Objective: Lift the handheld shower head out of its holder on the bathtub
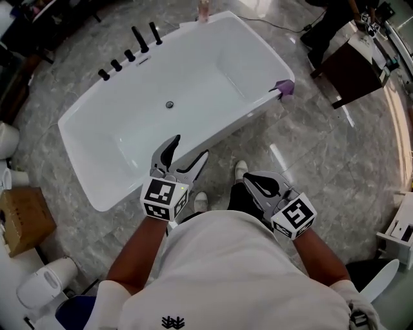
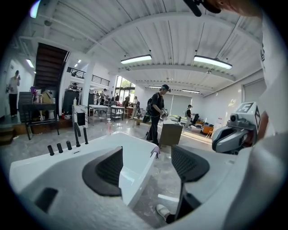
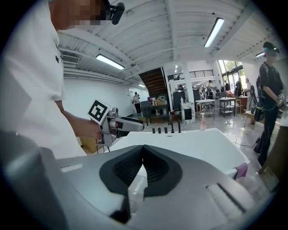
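A white bathtub (image 1: 84, 138) lies across the grey stone floor. On its far left rim stands a row of black fittings: three short knobs (image 1: 116, 65) and two tall slim pieces (image 1: 140, 40), the handheld shower head among them; which one it is I cannot tell. The same row shows as black fittings (image 2: 76, 134) in the left gripper view and as black fittings (image 3: 172, 127) in the right gripper view. My left gripper (image 1: 190, 147) is open and empty over the tub's near rim, far from the fittings. My right gripper (image 1: 249, 184) is shut on nothing, low by my legs. Left gripper (image 2: 146, 166) frames the tub rim. Right gripper (image 3: 142, 150) has its pads touching.
A purple cloth (image 1: 284, 86) hangs on the tub's right corner. A pink bottle (image 1: 204, 9) stands beyond the far rim. A dark cabinet (image 1: 352, 67) is at right, a cardboard box (image 1: 22, 219) and white sanitary ware (image 1: 45, 283) at left. A person (image 2: 155, 114) stands beyond the tub.
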